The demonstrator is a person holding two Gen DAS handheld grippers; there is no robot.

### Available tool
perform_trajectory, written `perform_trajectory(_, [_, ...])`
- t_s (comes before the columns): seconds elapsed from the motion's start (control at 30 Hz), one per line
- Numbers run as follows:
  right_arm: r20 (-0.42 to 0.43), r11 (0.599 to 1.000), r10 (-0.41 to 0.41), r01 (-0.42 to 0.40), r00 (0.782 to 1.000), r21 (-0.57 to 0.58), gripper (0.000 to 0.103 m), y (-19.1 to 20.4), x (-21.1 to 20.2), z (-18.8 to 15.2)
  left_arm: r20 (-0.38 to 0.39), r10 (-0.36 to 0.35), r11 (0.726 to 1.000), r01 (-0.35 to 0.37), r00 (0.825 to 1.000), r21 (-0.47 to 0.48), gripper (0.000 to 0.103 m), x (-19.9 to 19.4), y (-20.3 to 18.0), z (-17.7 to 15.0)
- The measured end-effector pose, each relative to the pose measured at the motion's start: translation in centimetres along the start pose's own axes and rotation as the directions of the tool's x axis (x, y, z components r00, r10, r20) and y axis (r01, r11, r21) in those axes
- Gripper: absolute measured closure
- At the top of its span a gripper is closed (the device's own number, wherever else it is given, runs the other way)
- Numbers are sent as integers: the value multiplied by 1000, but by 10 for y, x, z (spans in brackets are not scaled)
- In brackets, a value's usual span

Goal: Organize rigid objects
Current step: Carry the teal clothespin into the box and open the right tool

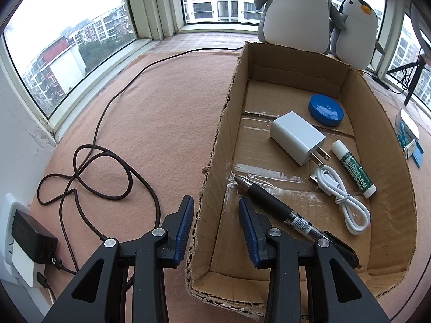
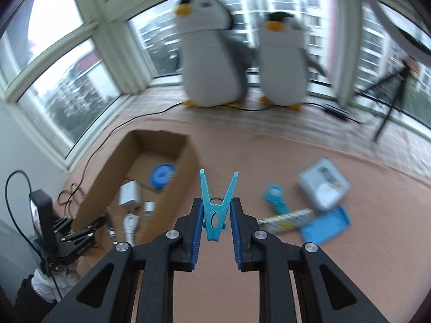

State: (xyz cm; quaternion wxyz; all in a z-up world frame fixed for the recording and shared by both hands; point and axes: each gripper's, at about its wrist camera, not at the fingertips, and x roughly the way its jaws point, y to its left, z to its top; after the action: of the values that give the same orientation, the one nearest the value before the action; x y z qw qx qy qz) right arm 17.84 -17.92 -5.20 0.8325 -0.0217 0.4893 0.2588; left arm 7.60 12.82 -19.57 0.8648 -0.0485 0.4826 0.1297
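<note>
An open cardboard box (image 1: 215, 161) lies on the pink cloth. In it are a blue round disc (image 1: 326, 109), a white charger (image 1: 296, 137), a lip balm stick (image 1: 354, 168), a white cable (image 1: 342, 196) and a black pen (image 1: 274, 207). My left gripper (image 1: 216, 206) is open and straddles the box's near left wall. My right gripper (image 2: 216, 215) is shut on a light blue clothespin (image 2: 216, 207), held above the cloth to the right of the box (image 2: 107, 185).
On the cloth right of the box lie a blue clip (image 2: 276, 197), a clear plastic case (image 2: 324, 184), a blue lid (image 2: 327, 224) and a small strip (image 2: 285, 218). A dark cable (image 1: 107, 167) coils at left by a wall charger (image 1: 29, 239). Two plush penguins (image 2: 212, 53) stand by the window.
</note>
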Motion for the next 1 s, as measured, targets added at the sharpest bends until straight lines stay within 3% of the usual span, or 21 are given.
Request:
perform_trajectory(0.47, [-101, 980, 51, -70, 994, -186, 85, 97, 67, 13, 1, 0, 1000, 0, 1000, 0, 65, 0, 0, 0])
perform_trajectory(0.73, [-146, 976, 24, -54, 989, -209, 85, 116, 101, 13, 1, -1, 1000, 1, 1000, 0, 65, 0, 0, 0])
perform_trajectory(1.0, [-157, 977, 18, -51, 988, -209, 85, 119, 108, 10, 1, 0, 1000, 0, 1000, 1, 65, 0, 0, 1])
